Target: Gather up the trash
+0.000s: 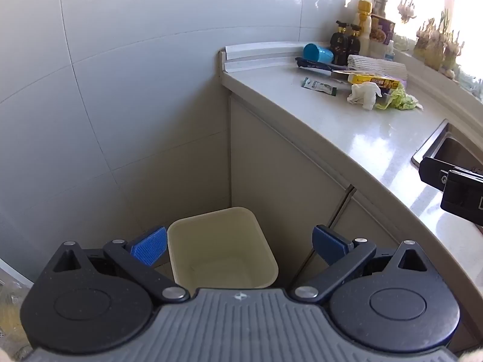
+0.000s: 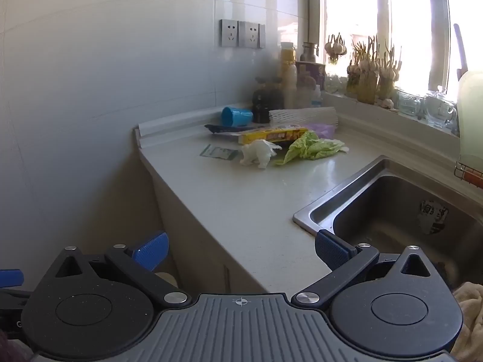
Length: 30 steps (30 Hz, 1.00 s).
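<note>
Blue-padded right tongs (image 2: 240, 250) hang spread wide and empty at the near edge of the pale tabletop (image 2: 241, 199), pointed along its length toward a small heap of litter at the far end. Foremost in that heap is a crumpled white tissue (image 2: 259, 152), lying ahead and slightly right of the tongs' midline, well apart from them. Just beside it to the right sprawls a limp lettuce leaf (image 2: 308, 147), its long axis running roughly left to right across the line of approach. A flat green sachet (image 2: 219, 152) lies to the tissue's left, and a long yellow box (image 2: 271, 135) stretches crosswise behind all three. A steel sink (image 2: 392, 211) opens on the right.

Off the tabletop's end, the left tongs (image 1: 238, 246) are likewise spread and grip nothing, poised above a cream bin (image 1: 222, 249) that stands on the floor in the corner between the tiled wall and the cabinet. From that view the tissue (image 1: 363, 95) sits far up and to the right.

By position, the right hand appears the nearer and better aligned of the two for a first pick; the reach looks like a straight run forward over bare tabletop, the bin waiting low to the left.
</note>
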### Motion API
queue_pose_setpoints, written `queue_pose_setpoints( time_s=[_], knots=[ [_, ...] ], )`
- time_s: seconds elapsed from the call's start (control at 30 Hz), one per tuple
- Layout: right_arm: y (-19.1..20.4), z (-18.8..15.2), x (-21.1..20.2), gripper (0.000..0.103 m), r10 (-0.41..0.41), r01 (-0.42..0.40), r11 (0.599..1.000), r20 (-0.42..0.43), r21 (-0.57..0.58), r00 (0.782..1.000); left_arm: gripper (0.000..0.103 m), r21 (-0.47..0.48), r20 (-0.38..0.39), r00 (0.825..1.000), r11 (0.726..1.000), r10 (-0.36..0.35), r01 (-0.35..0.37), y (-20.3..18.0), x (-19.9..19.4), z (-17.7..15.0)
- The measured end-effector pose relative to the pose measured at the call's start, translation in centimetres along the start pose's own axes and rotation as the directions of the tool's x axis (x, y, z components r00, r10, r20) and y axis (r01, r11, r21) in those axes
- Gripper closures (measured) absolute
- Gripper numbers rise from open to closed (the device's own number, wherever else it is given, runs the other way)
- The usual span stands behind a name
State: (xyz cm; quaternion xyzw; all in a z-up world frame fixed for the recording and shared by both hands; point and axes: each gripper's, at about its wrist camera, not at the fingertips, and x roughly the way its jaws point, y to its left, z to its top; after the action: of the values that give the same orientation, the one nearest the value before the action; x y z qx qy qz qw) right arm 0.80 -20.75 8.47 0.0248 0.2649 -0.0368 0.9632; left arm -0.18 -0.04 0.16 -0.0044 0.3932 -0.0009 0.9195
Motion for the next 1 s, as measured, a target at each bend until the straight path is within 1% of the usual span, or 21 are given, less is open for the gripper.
queue_pose_setpoints(
  time_s=[1.0],
  knots=[
    [0.5,0.15,0.11,0.0,0.018,-0.018,0.999,-0.008,-0.028,1.0,0.001,-0.006,0.003,1.0,1.0,-0.005,0.005,0.0,-0.05,-0.05]
  ],
)
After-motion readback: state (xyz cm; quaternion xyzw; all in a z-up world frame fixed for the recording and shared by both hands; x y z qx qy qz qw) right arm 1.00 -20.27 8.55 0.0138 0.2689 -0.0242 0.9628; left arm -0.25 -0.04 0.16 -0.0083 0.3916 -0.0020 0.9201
